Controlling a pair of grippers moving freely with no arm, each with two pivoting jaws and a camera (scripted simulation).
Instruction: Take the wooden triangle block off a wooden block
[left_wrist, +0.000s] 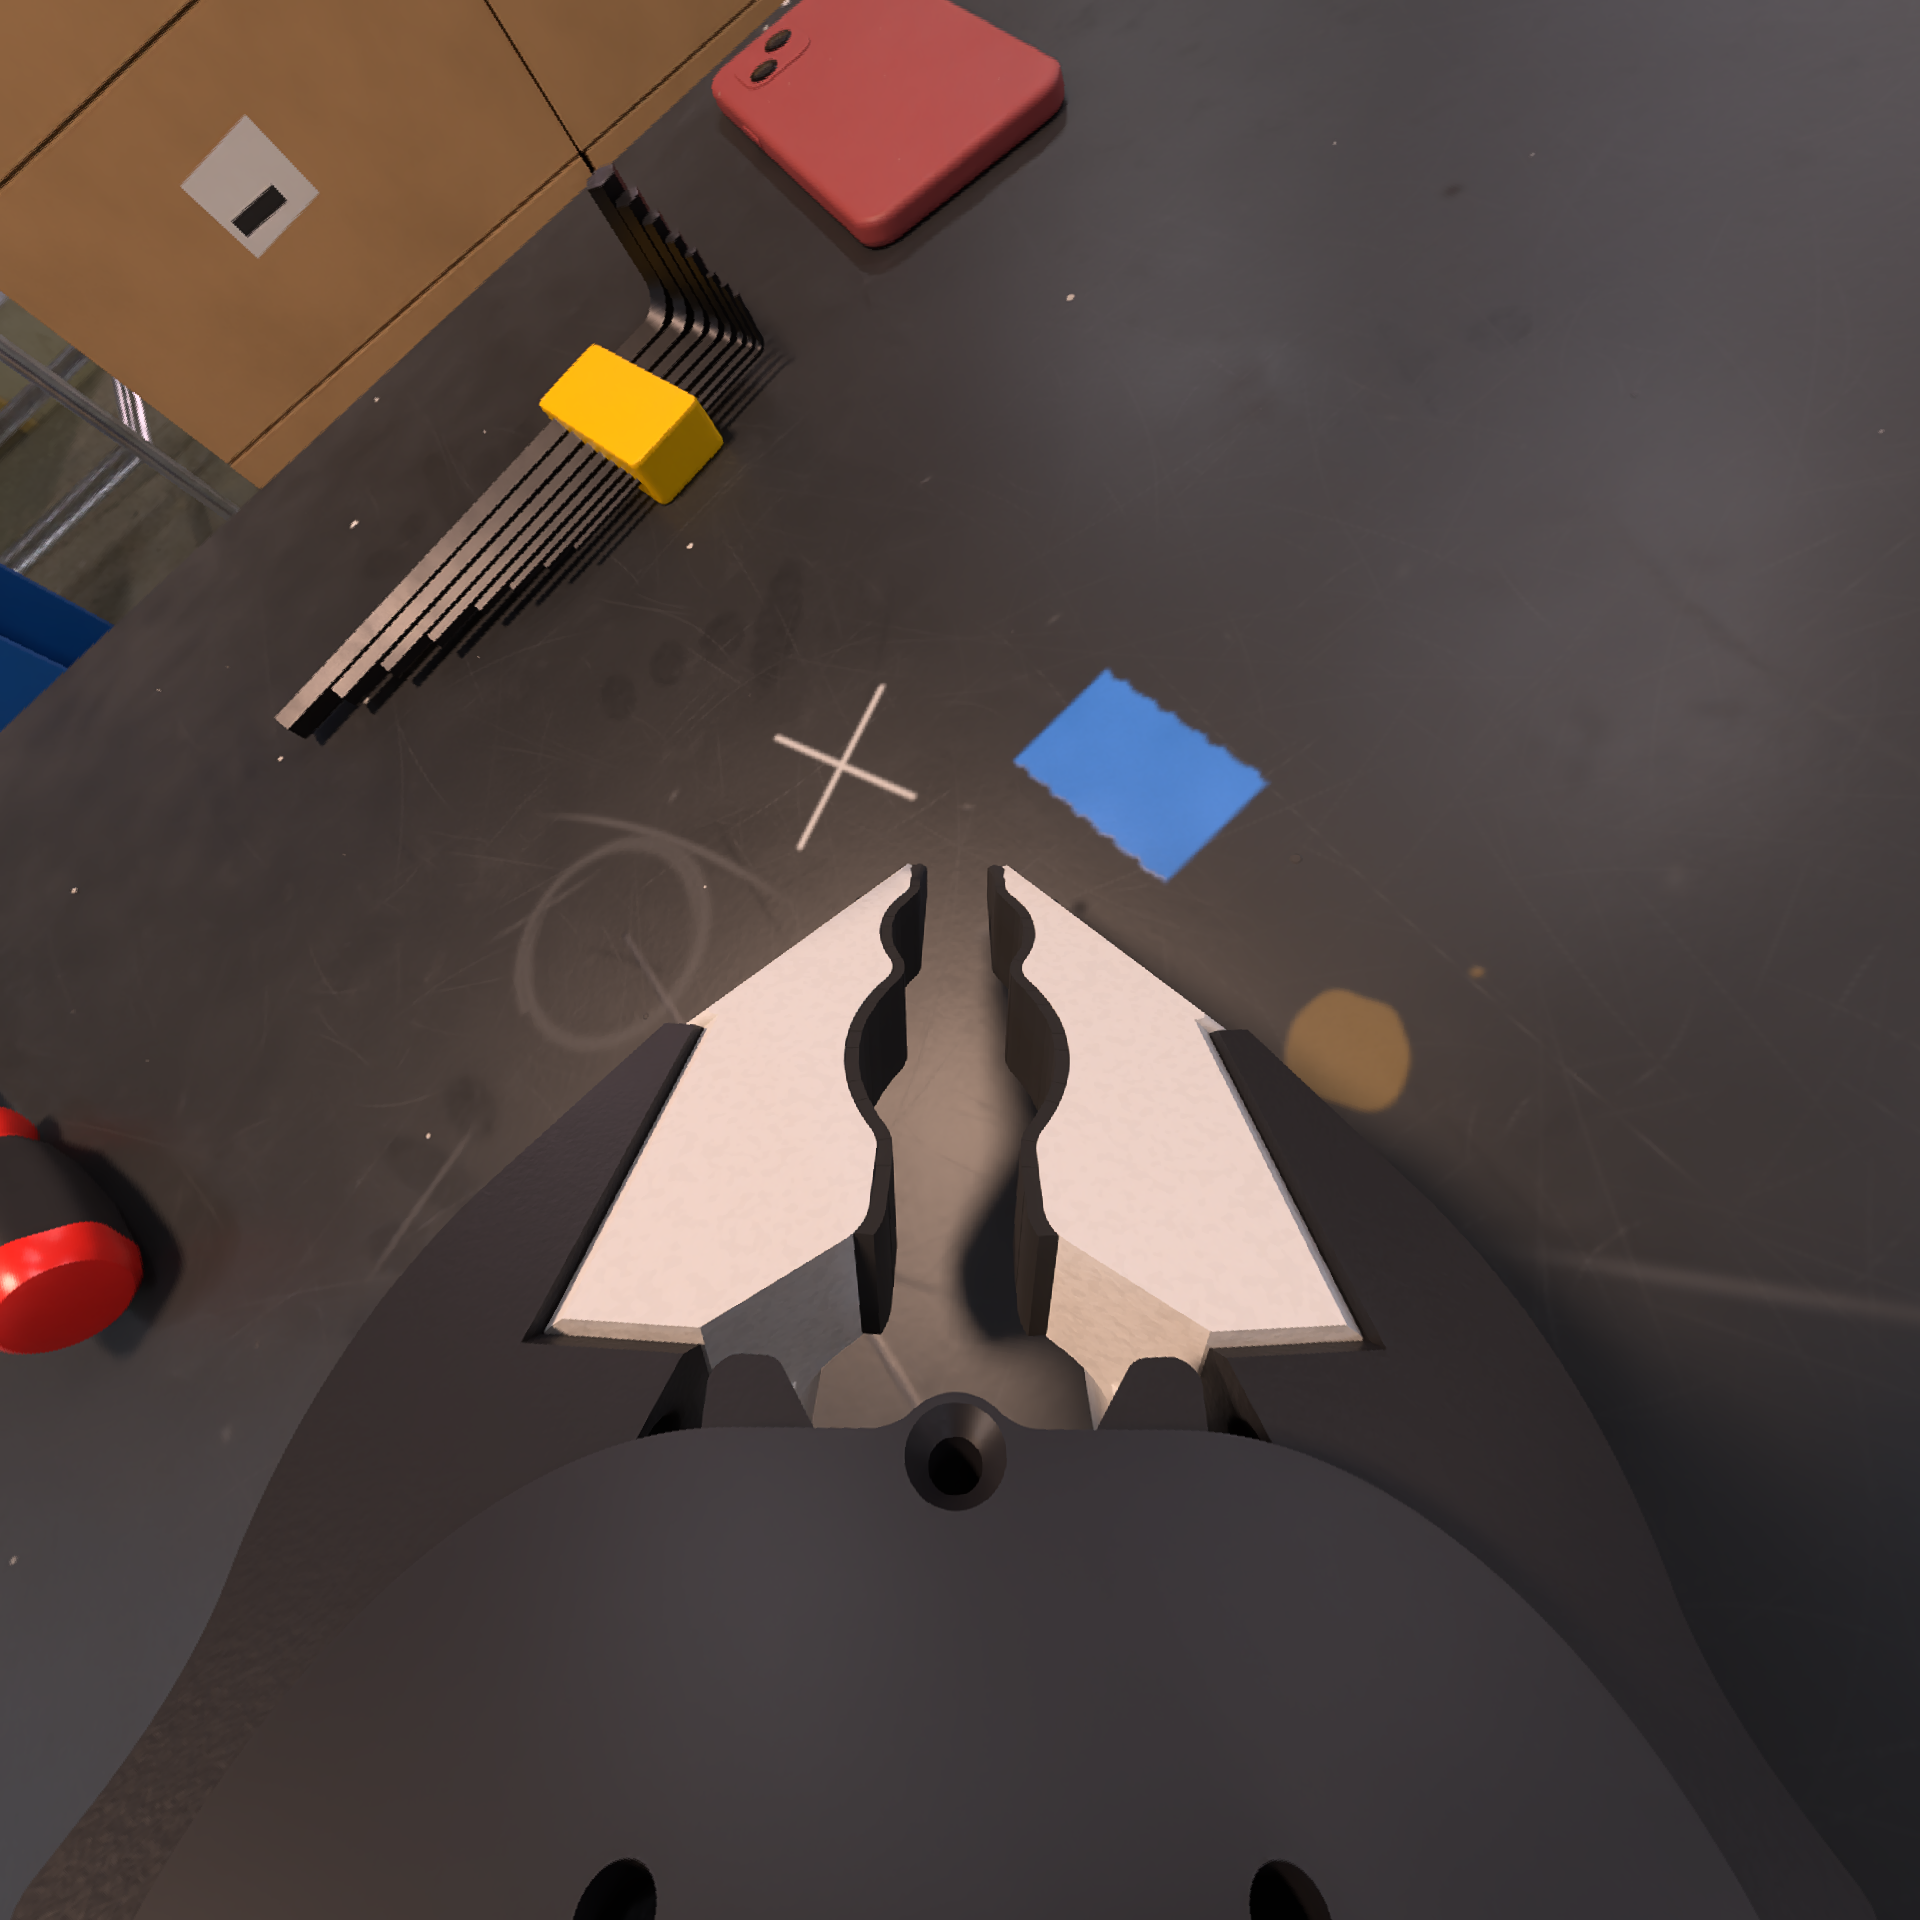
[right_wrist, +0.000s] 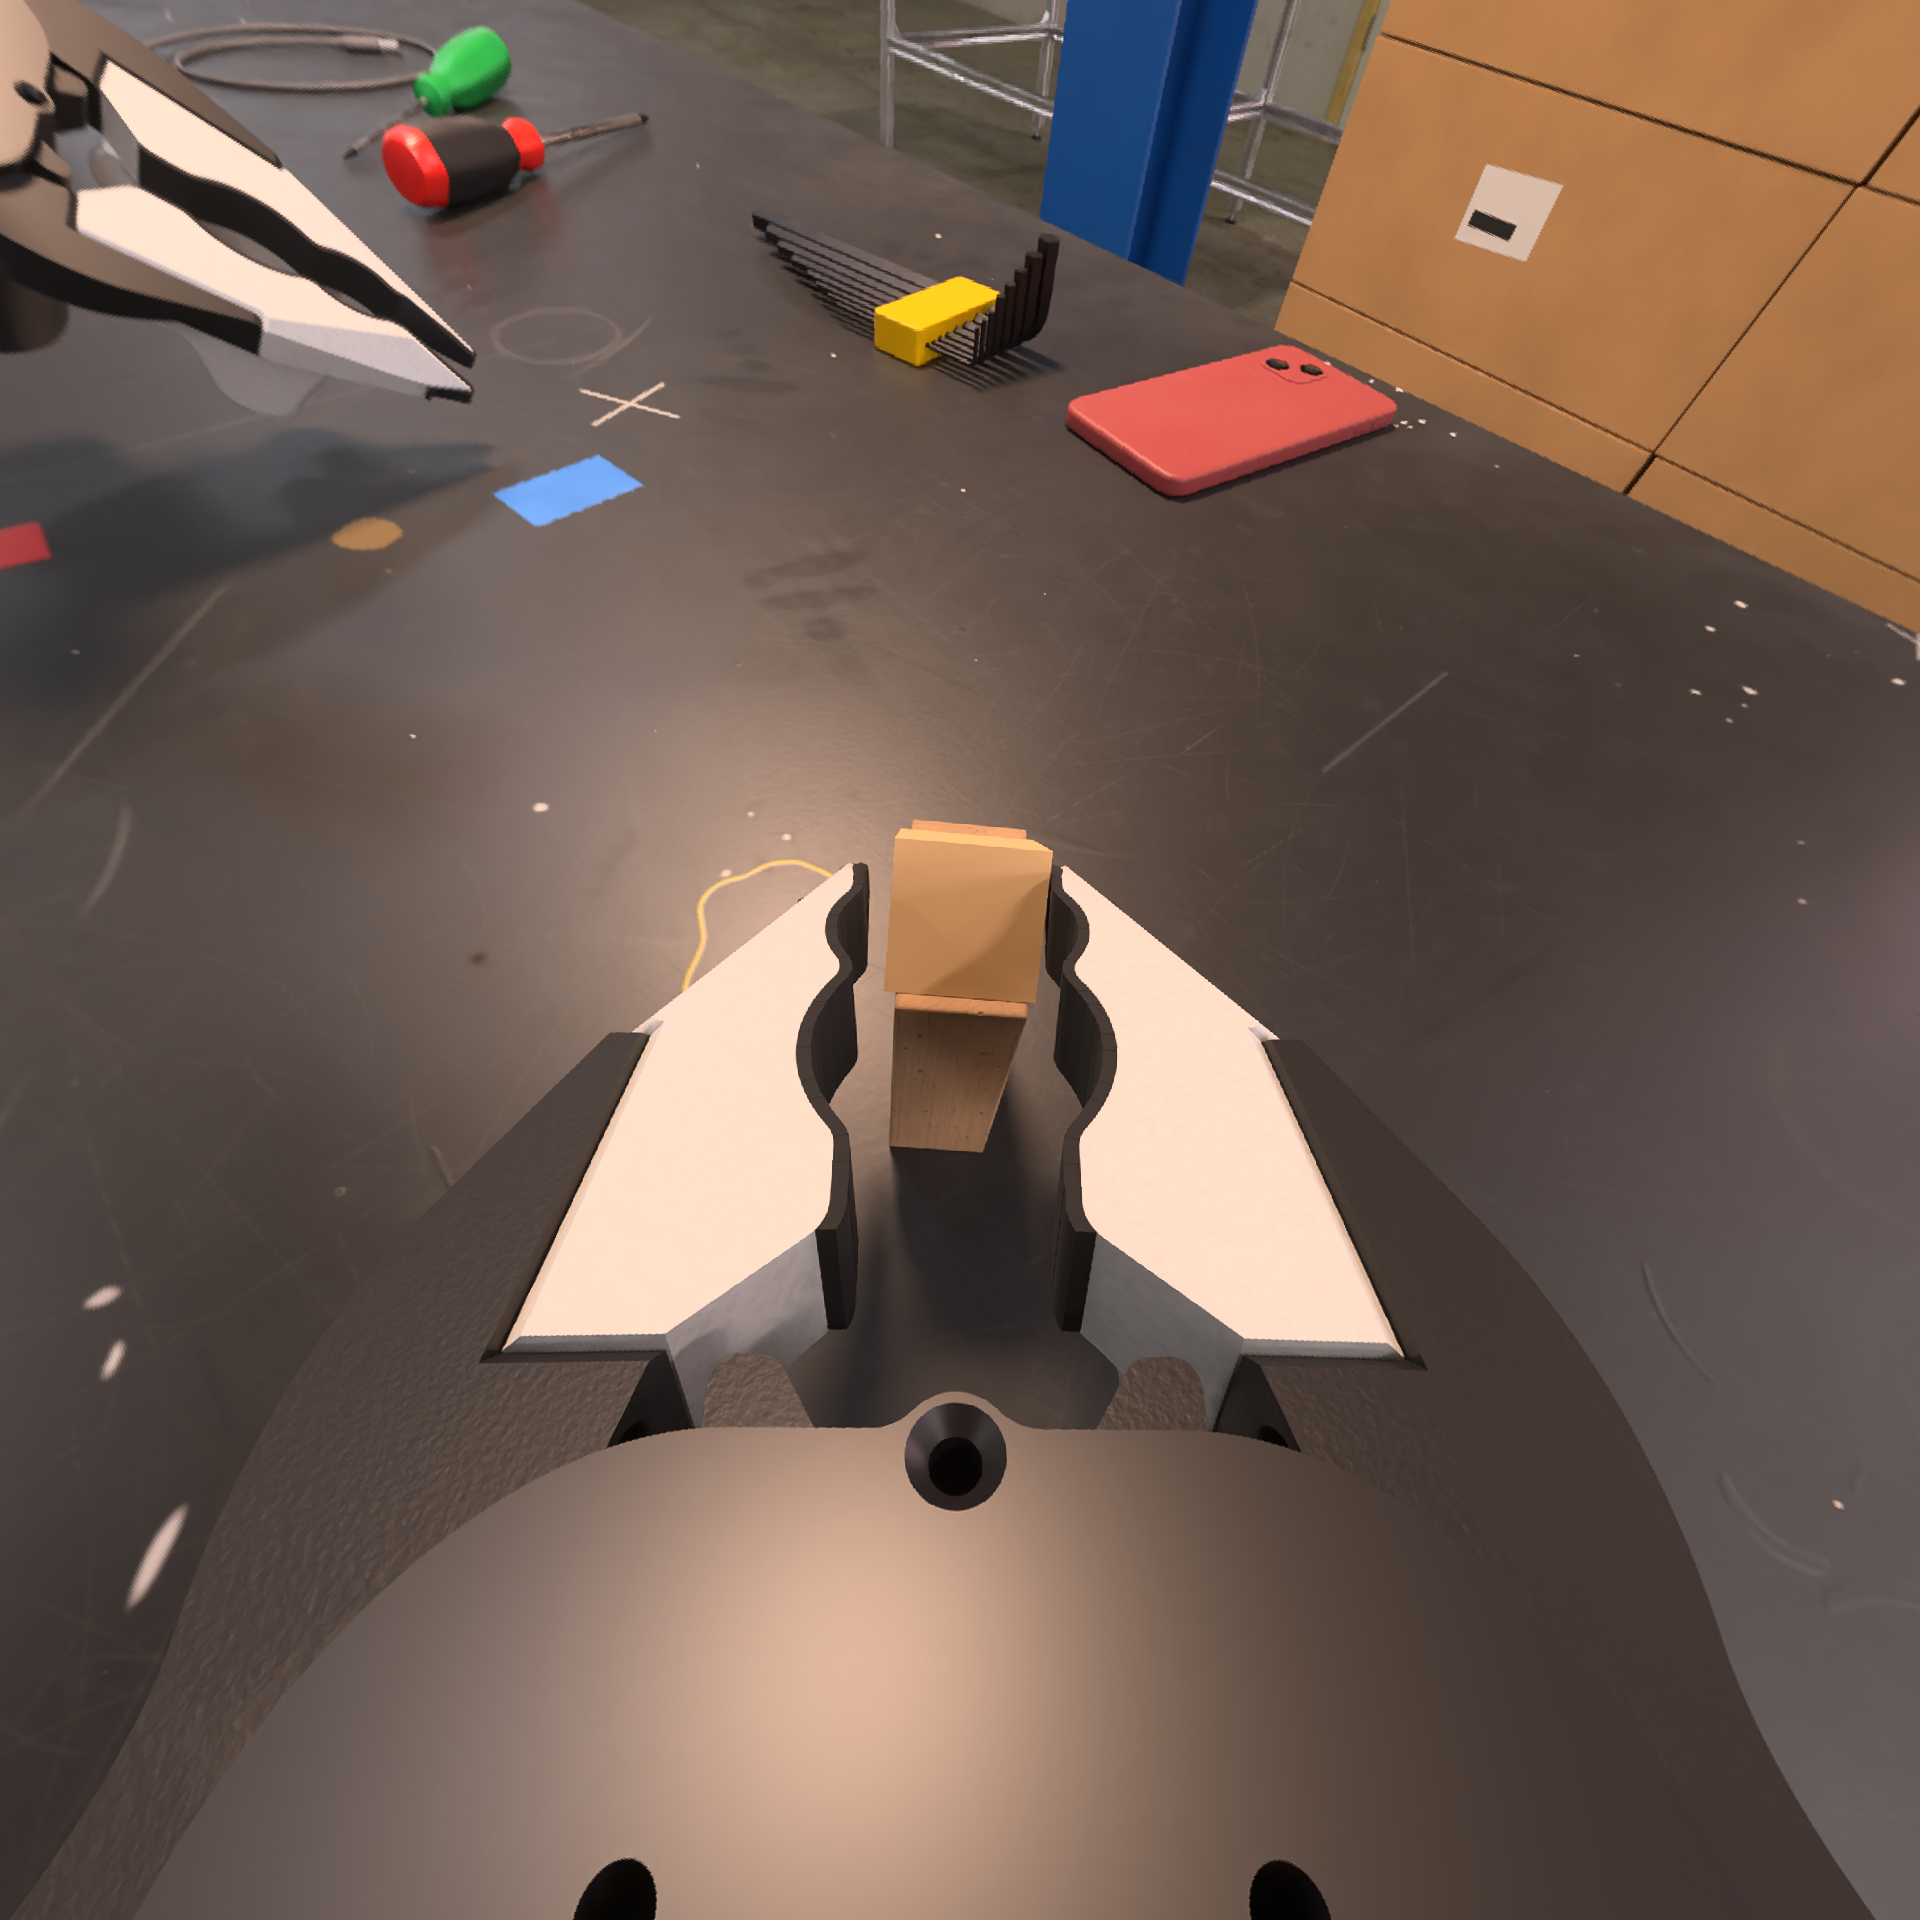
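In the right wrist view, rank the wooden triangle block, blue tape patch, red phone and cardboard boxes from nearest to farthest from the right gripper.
1. Wooden triangle block: between the right gripper fingers.
2. Blue tape patch: ahead, left.
3. Red phone: ahead, right.
4. Cardboard boxes: beyond the table's right edge.

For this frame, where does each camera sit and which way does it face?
Left wrist view: on the left gripper, angled down at the table; its own fingers show, nearly closed on nothing.
Right wrist view: on the right gripper, facing across the table, fingers flanking the triangle block atop the wooden block.
Shared: hex key set, red phone, blue patch.
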